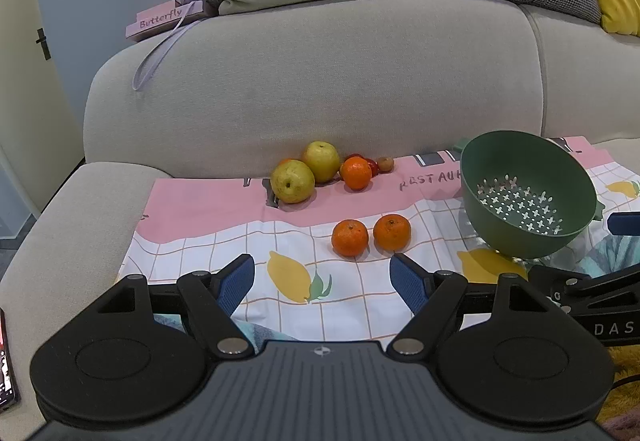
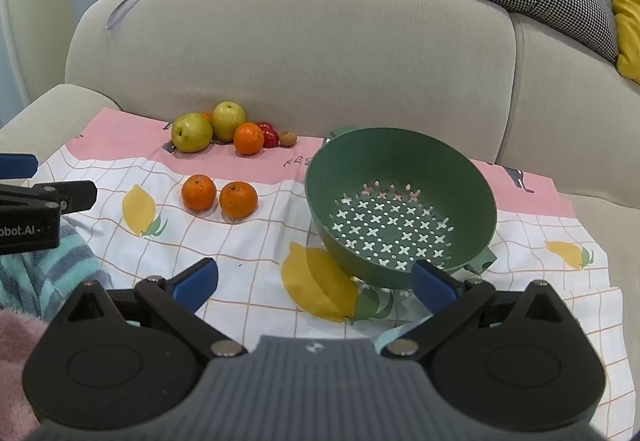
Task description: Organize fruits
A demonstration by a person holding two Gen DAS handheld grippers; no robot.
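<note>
**Both grippers spread and empty over the fruit cloth**

From your left wrist view, your left gripper has its jaws spread wide with nothing between them. Taking the green colander as landmark: two mandarins lie side by side just to its left, and farther left, against the sofa back, sits a cluster of two pears, a third mandarin, red tomatoes half hidden behind it, and a small brown fruit too small to identify. The colander tilts, its far handle mostly hidden.

From your right wrist view, your right gripper is likewise spread and empty, its right finger overlapping the colander's near rim. The colander holds no fruit. What props it up is hard to make out.
</note>
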